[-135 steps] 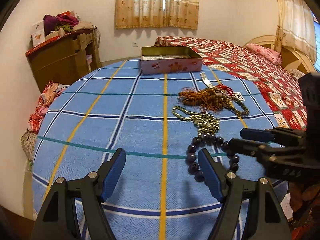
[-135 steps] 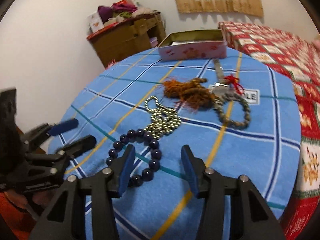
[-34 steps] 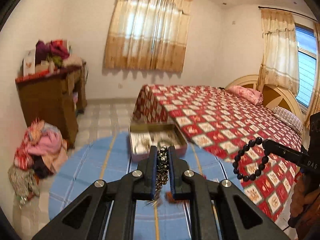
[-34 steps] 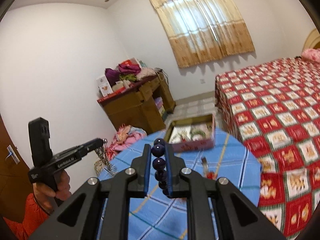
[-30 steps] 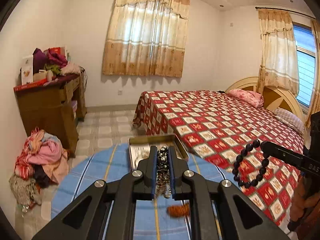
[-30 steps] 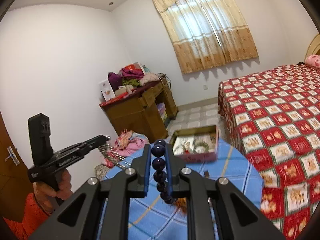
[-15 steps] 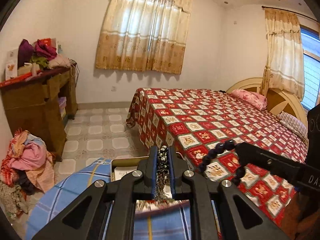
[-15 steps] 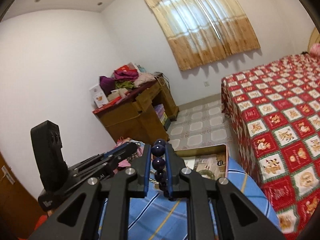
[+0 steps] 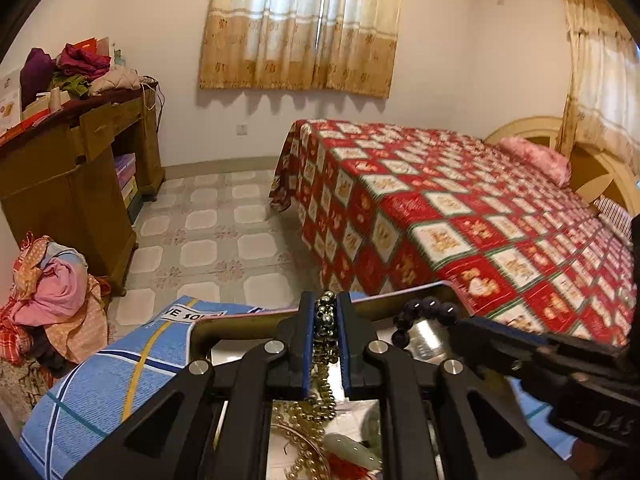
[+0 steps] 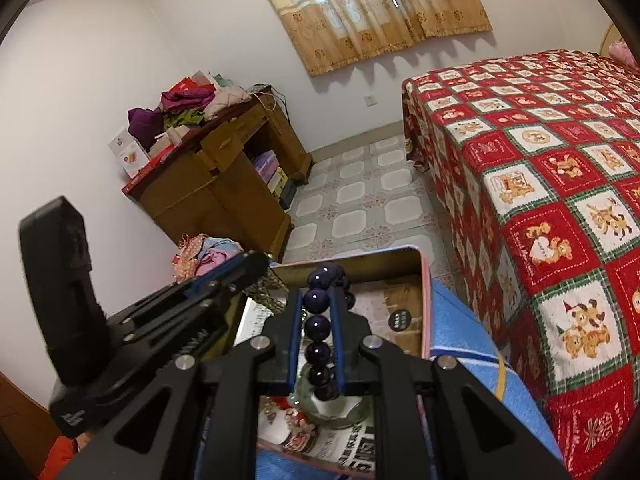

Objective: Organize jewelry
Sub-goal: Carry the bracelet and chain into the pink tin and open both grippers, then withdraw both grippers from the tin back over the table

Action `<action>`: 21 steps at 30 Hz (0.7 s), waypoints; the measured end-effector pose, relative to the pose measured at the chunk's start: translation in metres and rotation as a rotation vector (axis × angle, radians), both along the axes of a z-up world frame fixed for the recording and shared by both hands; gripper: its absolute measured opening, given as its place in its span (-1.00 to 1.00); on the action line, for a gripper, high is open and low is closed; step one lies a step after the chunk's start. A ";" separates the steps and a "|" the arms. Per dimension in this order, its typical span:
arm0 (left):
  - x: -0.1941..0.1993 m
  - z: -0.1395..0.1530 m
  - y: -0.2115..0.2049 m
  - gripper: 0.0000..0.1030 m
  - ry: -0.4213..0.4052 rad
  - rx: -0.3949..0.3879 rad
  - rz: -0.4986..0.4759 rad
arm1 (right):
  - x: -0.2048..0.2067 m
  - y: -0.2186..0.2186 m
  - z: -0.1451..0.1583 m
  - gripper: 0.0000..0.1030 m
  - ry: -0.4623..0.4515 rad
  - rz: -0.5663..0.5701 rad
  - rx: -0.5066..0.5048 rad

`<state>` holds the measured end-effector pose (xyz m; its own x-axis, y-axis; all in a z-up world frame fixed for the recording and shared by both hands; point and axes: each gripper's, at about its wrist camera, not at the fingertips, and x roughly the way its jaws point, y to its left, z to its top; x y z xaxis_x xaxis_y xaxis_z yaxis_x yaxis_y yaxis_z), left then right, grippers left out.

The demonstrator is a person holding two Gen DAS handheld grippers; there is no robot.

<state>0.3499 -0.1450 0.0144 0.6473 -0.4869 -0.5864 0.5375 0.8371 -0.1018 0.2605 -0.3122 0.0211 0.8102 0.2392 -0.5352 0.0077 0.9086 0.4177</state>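
Note:
My left gripper (image 9: 325,316) is shut on a string of small metallic beads (image 9: 326,344) that hangs down into the open tin box (image 9: 240,326). My right gripper (image 10: 318,316) is shut on a dark purple bead bracelet (image 10: 318,330), held over the same tin box (image 10: 404,258). In the left wrist view the right gripper (image 9: 456,320) reaches in from the right with the bracelet (image 9: 428,306). In the right wrist view the left gripper (image 10: 256,262) comes in from the left over the box. Other jewelry, gold chains (image 9: 304,444) and a pale green piece (image 9: 352,450), lies inside the box.
The box stands at the far edge of a table under a blue plaid cloth (image 9: 108,376). Beyond are a tiled floor (image 9: 224,240), a bed with a red patterned cover (image 9: 460,208), a wooden desk (image 9: 72,176) piled with clothes, and a clothes heap (image 9: 52,304) on the floor.
Both grippers have moved forward and down with their beads, from above the table to over the tin box. The box now fills the lower part of both views.

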 end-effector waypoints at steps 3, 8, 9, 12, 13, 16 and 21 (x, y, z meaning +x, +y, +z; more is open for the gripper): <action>0.005 -0.006 0.000 -0.78 0.020 0.028 0.017 | 0.000 0.002 0.002 -0.62 0.009 -0.022 -0.046; 0.006 0.005 0.016 0.55 0.071 -0.030 0.073 | -0.014 -0.004 0.017 0.00 -0.011 -0.068 -0.041; -0.001 0.016 0.023 0.55 0.046 -0.034 0.080 | -0.022 -0.004 0.026 0.00 -0.044 -0.077 -0.045; -0.020 0.040 0.036 0.55 0.007 -0.020 0.100 | -0.057 -0.005 0.055 0.00 -0.131 -0.123 -0.068; -0.027 0.046 0.040 0.55 -0.009 -0.016 0.109 | -0.068 -0.005 0.061 0.00 -0.149 -0.136 -0.070; -0.065 0.062 0.062 0.55 -0.056 -0.007 0.115 | -0.112 0.002 0.075 0.00 -0.200 -0.163 -0.071; -0.134 0.058 0.089 0.55 -0.089 0.044 0.105 | -0.182 0.019 0.066 0.00 -0.193 -0.193 -0.078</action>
